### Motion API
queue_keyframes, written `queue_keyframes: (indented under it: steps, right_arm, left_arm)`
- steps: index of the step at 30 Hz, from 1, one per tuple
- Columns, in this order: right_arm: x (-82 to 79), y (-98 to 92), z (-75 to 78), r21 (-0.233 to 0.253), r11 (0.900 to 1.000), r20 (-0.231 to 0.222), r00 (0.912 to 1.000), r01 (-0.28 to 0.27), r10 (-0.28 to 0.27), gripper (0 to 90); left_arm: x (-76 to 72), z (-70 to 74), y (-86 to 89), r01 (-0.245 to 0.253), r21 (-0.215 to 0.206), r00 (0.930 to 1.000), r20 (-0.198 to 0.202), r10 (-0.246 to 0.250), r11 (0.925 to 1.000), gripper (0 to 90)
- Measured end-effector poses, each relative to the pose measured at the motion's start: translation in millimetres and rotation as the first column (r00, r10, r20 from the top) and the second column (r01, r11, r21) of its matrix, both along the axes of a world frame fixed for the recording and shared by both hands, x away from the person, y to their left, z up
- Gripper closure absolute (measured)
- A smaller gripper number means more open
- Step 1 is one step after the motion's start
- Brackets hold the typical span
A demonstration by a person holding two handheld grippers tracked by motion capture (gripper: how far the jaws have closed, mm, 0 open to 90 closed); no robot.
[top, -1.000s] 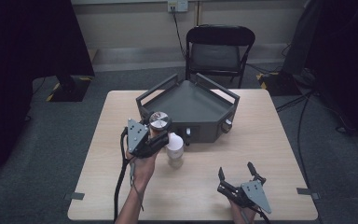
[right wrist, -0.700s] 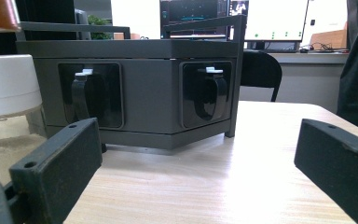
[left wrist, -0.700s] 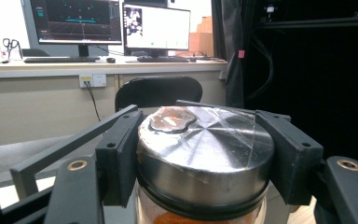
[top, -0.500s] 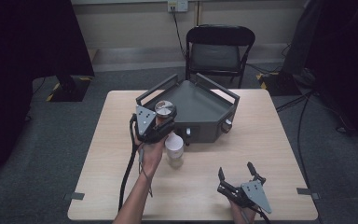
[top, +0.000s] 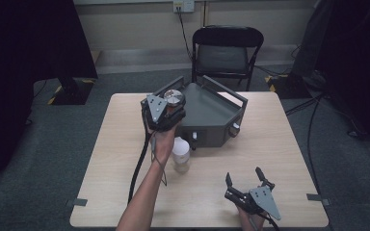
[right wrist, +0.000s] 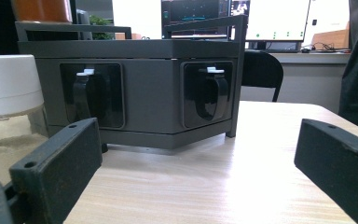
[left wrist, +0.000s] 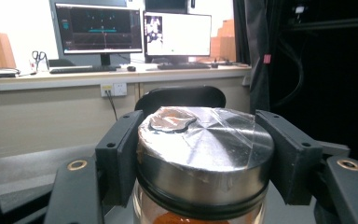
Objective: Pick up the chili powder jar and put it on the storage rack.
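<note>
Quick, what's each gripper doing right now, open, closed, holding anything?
Left gripper: shut on the metal-lidded jar, held over the grey rack.
Right gripper: open, holding nothing.

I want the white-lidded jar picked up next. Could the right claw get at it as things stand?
Probably yes. The right claw is open, and bare table lies between it and the white-lidded jar. The left forearm passes on the jar's far side.
</note>
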State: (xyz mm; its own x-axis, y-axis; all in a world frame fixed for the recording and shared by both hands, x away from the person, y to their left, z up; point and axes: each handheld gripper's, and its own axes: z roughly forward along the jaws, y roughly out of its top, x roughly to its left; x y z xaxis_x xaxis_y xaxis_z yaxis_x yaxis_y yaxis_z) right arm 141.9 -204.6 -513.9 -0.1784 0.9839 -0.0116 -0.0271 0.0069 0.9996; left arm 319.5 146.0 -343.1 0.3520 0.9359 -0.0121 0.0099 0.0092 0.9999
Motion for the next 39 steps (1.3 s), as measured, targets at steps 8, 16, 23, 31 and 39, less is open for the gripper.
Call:
queue_keyframes:
  steps: [8, 16, 23, 31, 39]
  right_arm:
    - [0.1, -0.5, 0.1, 0.0, 1.0, 0.0, 1.0, -0.002, 0.002, 0.0]
    - [0.0, -1.1, 0.0, -0.001, 1.0, 0.0, 1.0, -0.005, 0.005, 0.0]
    - [-0.1, -0.8, 0.0, -0.001, 1.0, 0.0, 1.0, -0.004, 0.004, 0.0]
    - [-0.3, -0.8, -0.1, -0.001, 1.0, 0.001, 1.0, -0.003, 0.003, 0.0]
    - [-0.6, -0.6, 0.0, -0.001, 1.0, 0.0, 1.0, -0.002, 0.002, 0.0]
  left_arm:
    - [16.5, -7.7, -11.8, -0.007, 0.027, 0.9995, -0.03, 0.008, 0.9996, 35.0]
    - [25.5, -12.9, -18.6, -0.023, 0.037, 0.9983, -0.053, 0.025, 0.999, 35.0]
    - [27.1, -14.2, -14.9, -0.032, 0.041, 0.9973, -0.066, 0.034, 0.9987, 35.0]
    - [27.9, -17.2, -12.7, -0.028, 0.015, 0.9962, -0.082, 0.029, 0.9995, 34.9]
    - [27.8, -17.7, -13.0, -0.047, -0.024, 0.9937, -0.104, 0.044, 0.9986, 34.7]
